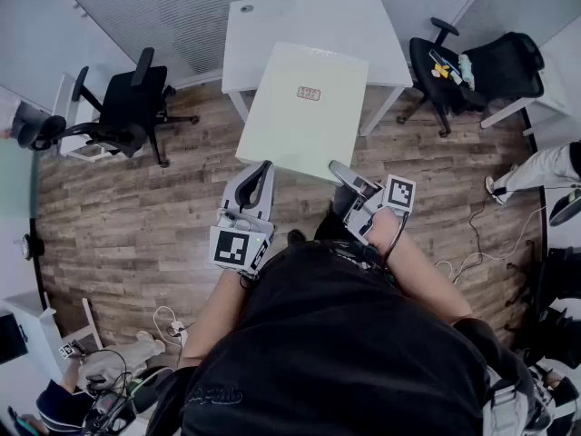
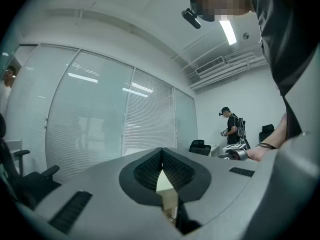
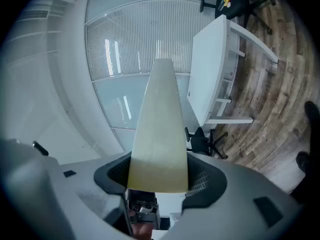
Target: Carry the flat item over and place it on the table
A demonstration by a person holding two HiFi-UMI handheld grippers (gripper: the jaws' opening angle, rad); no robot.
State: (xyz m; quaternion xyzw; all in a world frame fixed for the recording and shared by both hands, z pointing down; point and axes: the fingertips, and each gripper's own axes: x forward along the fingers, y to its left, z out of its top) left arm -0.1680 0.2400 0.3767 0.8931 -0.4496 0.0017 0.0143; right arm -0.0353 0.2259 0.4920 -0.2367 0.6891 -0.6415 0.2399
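Head view: board [image 1: 304,116] level, toward table [image 1: 272,21]

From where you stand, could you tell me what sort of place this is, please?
Probably an office: a white table, black swivel chairs and glass walls with blinds.

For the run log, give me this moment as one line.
phase: carry | left gripper: shut on board corner | right gripper: shut on board edge | board: not yet on white table
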